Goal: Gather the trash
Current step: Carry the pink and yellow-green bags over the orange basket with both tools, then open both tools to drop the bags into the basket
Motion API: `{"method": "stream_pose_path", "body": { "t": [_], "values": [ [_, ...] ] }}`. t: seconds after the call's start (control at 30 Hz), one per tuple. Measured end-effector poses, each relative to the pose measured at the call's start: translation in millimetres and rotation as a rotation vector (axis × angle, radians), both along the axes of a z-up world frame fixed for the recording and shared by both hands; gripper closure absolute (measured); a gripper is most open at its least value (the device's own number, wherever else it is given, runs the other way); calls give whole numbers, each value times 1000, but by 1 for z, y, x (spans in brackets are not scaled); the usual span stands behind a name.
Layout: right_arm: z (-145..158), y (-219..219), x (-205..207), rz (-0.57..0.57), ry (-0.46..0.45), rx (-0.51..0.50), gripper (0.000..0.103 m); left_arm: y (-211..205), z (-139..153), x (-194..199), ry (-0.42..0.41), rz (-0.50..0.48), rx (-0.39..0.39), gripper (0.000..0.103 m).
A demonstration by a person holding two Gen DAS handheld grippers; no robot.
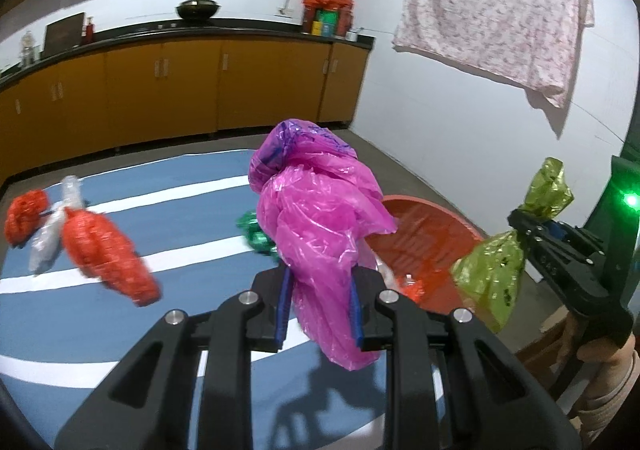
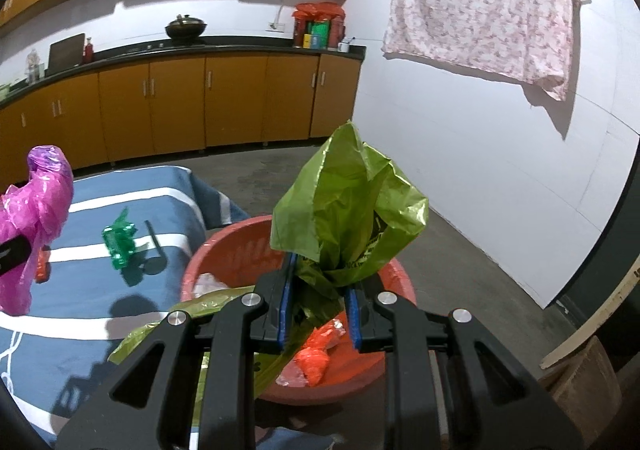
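Observation:
My left gripper [image 1: 319, 310] is shut on a crumpled pink plastic bag [image 1: 316, 210] and holds it above the blue striped tablecloth [image 1: 160, 314]. My right gripper [image 2: 320, 308] is shut on a green plastic bag [image 2: 348, 210] and holds it over the red basin [image 2: 232, 246], which holds orange and clear scraps. The right gripper with the green bag also shows in the left wrist view [image 1: 524, 224], right of the basin [image 1: 424, 234]. On the cloth lie a green foil wrapper [image 2: 120, 240], two orange net bags [image 1: 108, 254] and a clear bag [image 1: 50, 234].
A dark cylindrical object [image 2: 154, 250] lies on the cloth beside the green wrapper. Yellow kitchen cabinets [image 1: 180, 90] with a black counter run along the back. A floral sheet [image 1: 500, 6] hangs on the white wall at right. Grey floor lies beyond the table.

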State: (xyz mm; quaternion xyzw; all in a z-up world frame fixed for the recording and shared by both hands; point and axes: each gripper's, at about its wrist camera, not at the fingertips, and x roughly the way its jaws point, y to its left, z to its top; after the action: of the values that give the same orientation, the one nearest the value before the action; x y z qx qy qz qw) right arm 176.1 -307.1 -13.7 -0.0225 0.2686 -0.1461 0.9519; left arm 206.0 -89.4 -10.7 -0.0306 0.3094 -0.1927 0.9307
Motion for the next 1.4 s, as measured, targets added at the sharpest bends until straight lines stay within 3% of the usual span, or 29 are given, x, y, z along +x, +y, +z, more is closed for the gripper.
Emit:
{"method": "stream_pose_path", "body": {
  "t": [0.5, 0.87, 1.17, 1.27, 1.4],
  "values": [
    [-10, -58, 27, -87, 2, 38, 81, -76, -32, 42, 65, -139, -12, 79],
    [-24, -62, 51, -75, 19, 31, 81, -121, -51, 77, 85, -217, -6, 79],
    [-31, -71, 53, -49, 29, 82, 80, -138, -63, 98, 114, -262, -4, 76],
    [-32, -74, 52, -35, 33, 112, 74, -139, -63, 103, 123, -264, -11, 70],
    [-31, -75, 50, -16, 25, 135, 57, -137, -64, 105, 124, -253, -14, 59]
  ]
}}
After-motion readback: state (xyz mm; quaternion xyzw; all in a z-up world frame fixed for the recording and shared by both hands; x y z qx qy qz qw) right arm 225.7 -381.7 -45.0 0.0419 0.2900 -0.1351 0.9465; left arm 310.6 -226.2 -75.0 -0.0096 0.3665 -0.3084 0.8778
